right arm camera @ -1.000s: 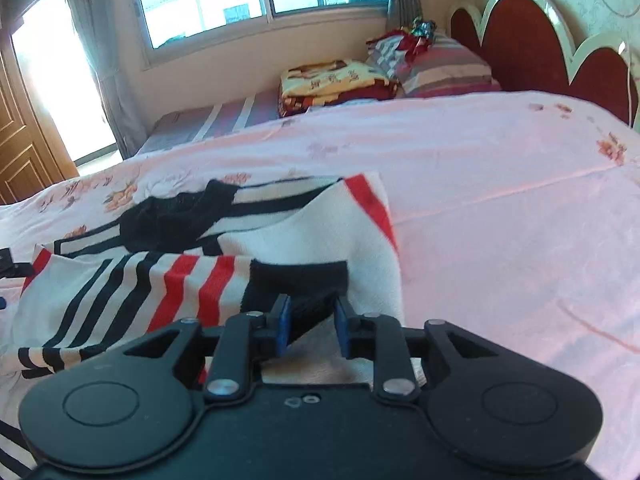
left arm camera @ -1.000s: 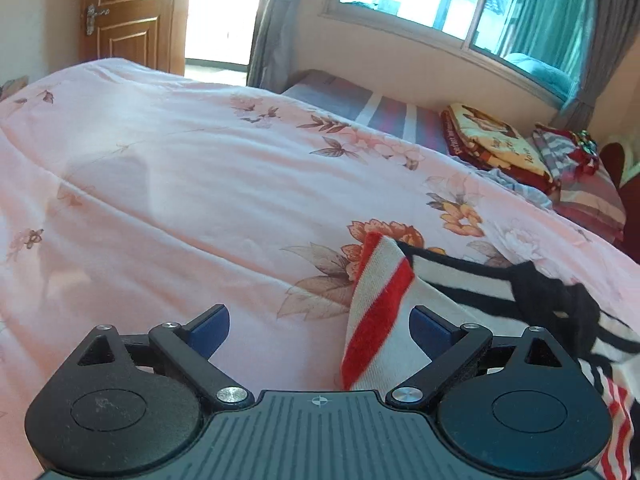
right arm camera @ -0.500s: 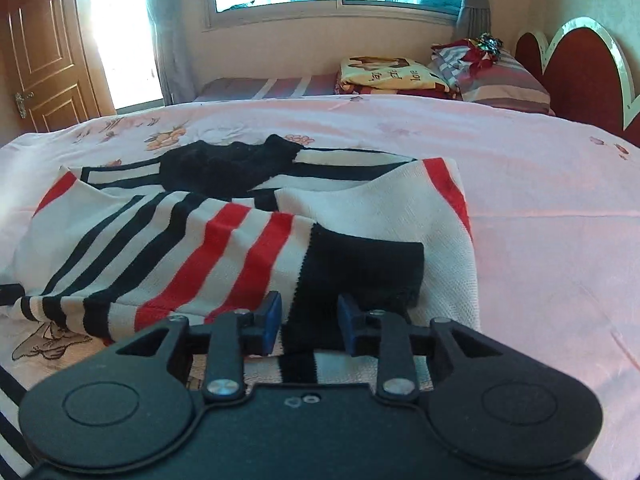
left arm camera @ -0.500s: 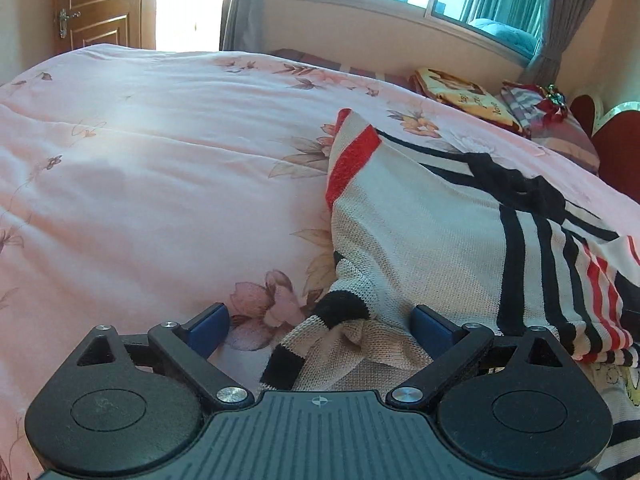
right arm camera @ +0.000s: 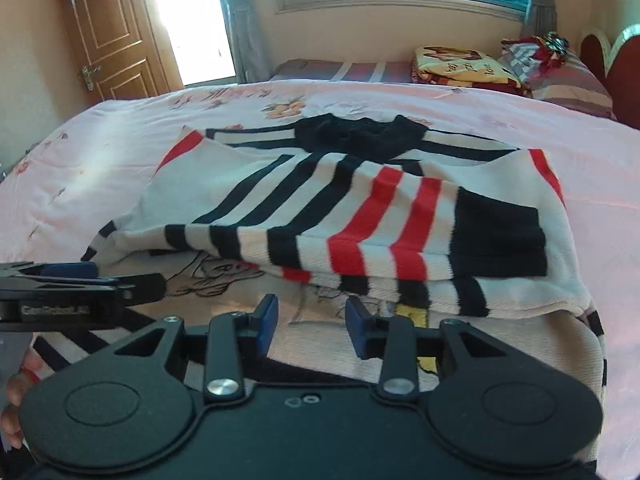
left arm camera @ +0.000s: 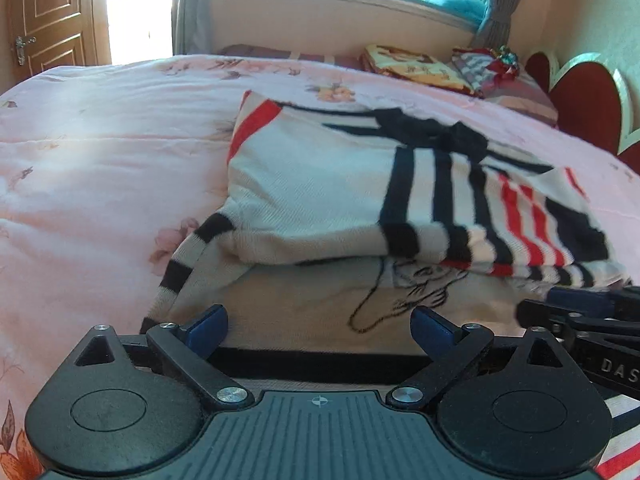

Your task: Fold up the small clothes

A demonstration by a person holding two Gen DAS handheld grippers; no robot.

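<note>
Left wrist view: the left claw (left arm camera: 319, 326) has its blue pads wide apart, with the cream knit below them and nothing pressed between.
Right wrist view: the right claw (right arm camera: 311, 320) has its jaws a little apart; they have just been opening, and the pads do not press the cloth that lies under them.
Garment: a small cream knitted sweater with black and red stripes (right arm camera: 360, 216) lies on the bed, folded so that both striped sleeves are laid across the body.
Garment detail: the black collar (right arm camera: 360, 136) is at 12 o'clock of the sweater in the right view; a black line drawing on the cream front (left arm camera: 404, 292) shows below the folded sleeves, at about 6 o'clock.
Place of garment: near the middle of the pink bedcover with flower print (left arm camera: 100, 168), just ahead of both claws.
Other claw seen: the right claw enters the left view at 4 o'clock (left arm camera: 580, 304); the left claw enters the right view at 9 o'clock (right arm camera: 72, 276).
Room: a brown wooden door (right arm camera: 108, 32) at 10 o'clock, folded blankets (right arm camera: 452, 64) at 1 o'clock, a red headboard (left arm camera: 588, 104) at 2 o'clock.
</note>
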